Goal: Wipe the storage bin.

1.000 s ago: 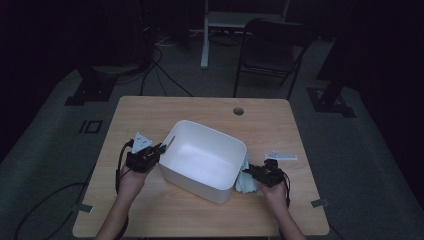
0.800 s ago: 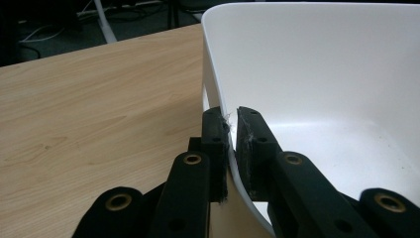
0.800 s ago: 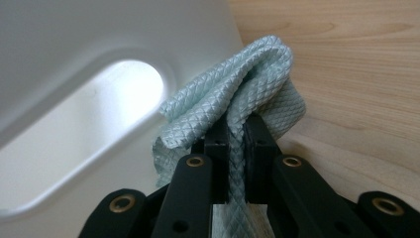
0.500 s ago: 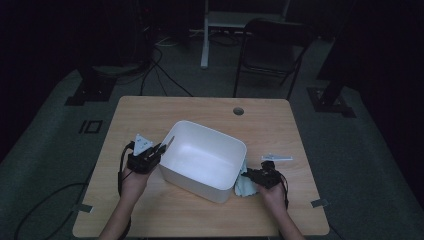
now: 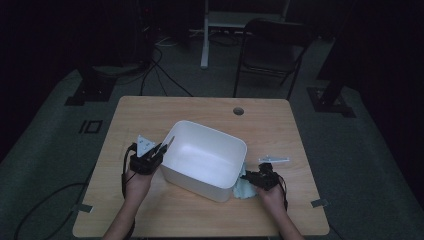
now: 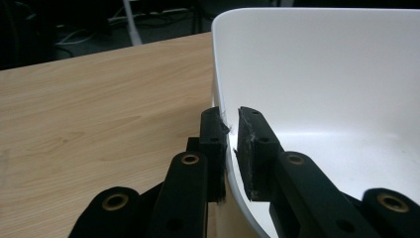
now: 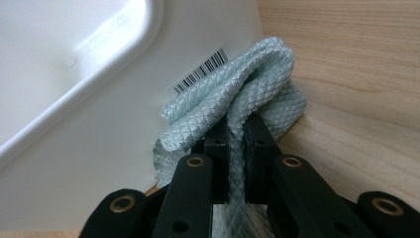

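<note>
A white plastic tub (image 5: 210,131) stands empty at the middle of the wooden table (image 5: 150,115). My left gripper (image 5: 164,148) is at its left rim. In the left gripper view the gripper (image 6: 232,130) straddles the tub wall (image 6: 322,74), one jaw outside and one inside, shut on the rim. My right gripper (image 5: 251,176) is low at the tub's near right corner, shut on a pale blue waffle-weave cloth (image 5: 243,189). The right gripper view has the gripper (image 7: 236,134) pinching a fold of the cloth (image 7: 247,79), which is bunched against the tub's outer wall (image 7: 99,124) below a barcode label (image 7: 200,72).
A thin pale object (image 5: 274,160) lies on the table just beyond my right hand. A round cable hole (image 5: 238,110) is near the table's far edge. A dark folding chair (image 5: 270,55) stands behind the table. Bare wood lies in front of the tub.
</note>
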The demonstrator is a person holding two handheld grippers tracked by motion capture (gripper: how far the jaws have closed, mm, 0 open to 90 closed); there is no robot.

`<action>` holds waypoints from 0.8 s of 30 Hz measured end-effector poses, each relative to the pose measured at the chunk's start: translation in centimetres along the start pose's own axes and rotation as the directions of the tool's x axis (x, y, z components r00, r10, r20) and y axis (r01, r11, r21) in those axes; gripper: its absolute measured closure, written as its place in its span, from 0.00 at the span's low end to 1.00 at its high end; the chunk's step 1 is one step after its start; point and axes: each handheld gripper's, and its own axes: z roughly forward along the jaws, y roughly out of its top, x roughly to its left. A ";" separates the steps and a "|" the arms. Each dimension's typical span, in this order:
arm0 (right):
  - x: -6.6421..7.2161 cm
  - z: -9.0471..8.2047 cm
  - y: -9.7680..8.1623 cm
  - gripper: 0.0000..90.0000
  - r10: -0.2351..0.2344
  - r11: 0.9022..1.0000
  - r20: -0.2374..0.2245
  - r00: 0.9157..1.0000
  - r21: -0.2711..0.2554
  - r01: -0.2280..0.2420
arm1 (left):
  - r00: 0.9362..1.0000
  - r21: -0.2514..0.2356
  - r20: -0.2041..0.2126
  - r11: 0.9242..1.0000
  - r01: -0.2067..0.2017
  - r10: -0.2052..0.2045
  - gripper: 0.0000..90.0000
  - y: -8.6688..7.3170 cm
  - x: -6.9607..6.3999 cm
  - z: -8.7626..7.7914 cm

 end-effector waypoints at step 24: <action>1.0 -0.4 -0.4 0.93 -0.040 0.999 -0.060 0.997 0.008 0.040 | 0.999 -0.008 -0.038 1.000 0.014 -0.014 0.89 -0.1 -0.3 0.1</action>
